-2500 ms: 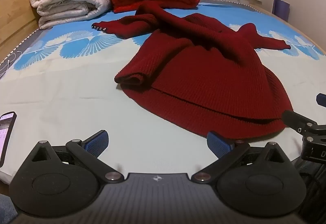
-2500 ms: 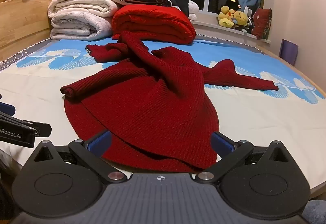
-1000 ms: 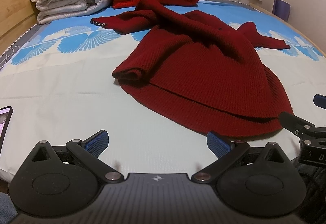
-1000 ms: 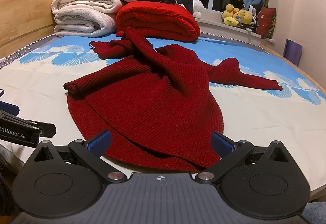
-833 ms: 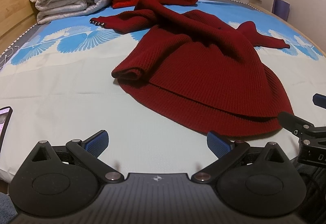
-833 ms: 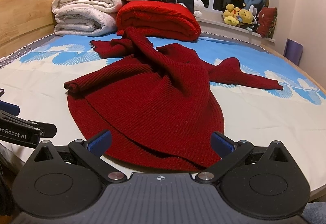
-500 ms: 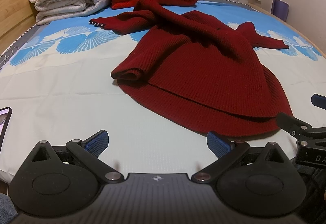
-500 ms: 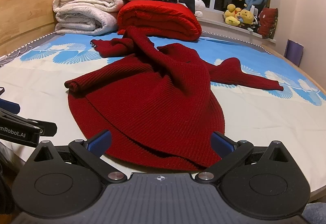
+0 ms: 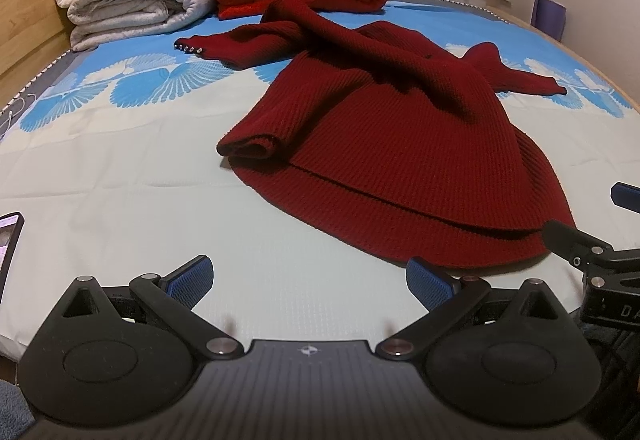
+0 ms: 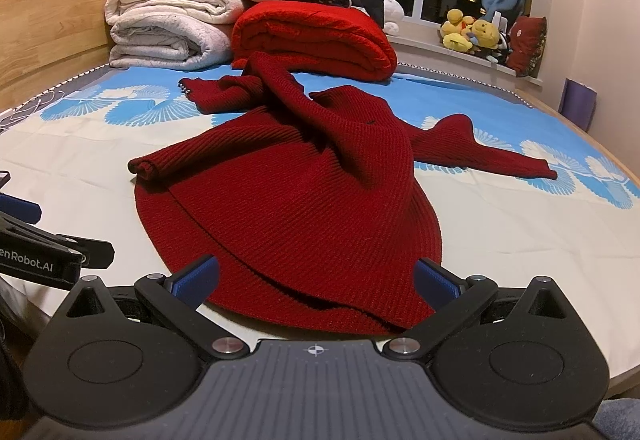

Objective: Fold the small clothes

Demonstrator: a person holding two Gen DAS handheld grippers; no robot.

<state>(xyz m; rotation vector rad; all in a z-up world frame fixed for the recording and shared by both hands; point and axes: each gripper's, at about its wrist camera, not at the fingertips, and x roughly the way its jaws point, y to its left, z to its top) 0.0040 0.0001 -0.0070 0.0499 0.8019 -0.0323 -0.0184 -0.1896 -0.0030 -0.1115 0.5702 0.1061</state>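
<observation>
A dark red knitted sweater (image 9: 392, 143) lies crumpled on the bed, its hem nearest me and its sleeves spread toward the far side. The right wrist view shows the same sweater (image 10: 304, 191) just beyond the fingers. My left gripper (image 9: 310, 282) is open above bare sheet, left of the hem's near corner. My right gripper (image 10: 316, 278) is open with the sweater's hem lying between and just past its blue pads, touching nothing that I can see. Each gripper shows at the edge of the other's view.
Folded white blankets (image 10: 168, 27) and a folded bright red blanket (image 10: 316, 35) are stacked at the head of the bed (image 9: 100, 175). A wooden headboard (image 10: 48, 35) runs along the left. Plush toys (image 10: 472, 31) sit on the windowsill. A phone (image 9: 8, 240) lies at the near left.
Both grippers have crept slightly forward toward the sweater, which looms a little larger. The sweater itself has not moved, and both grippers stay open.
</observation>
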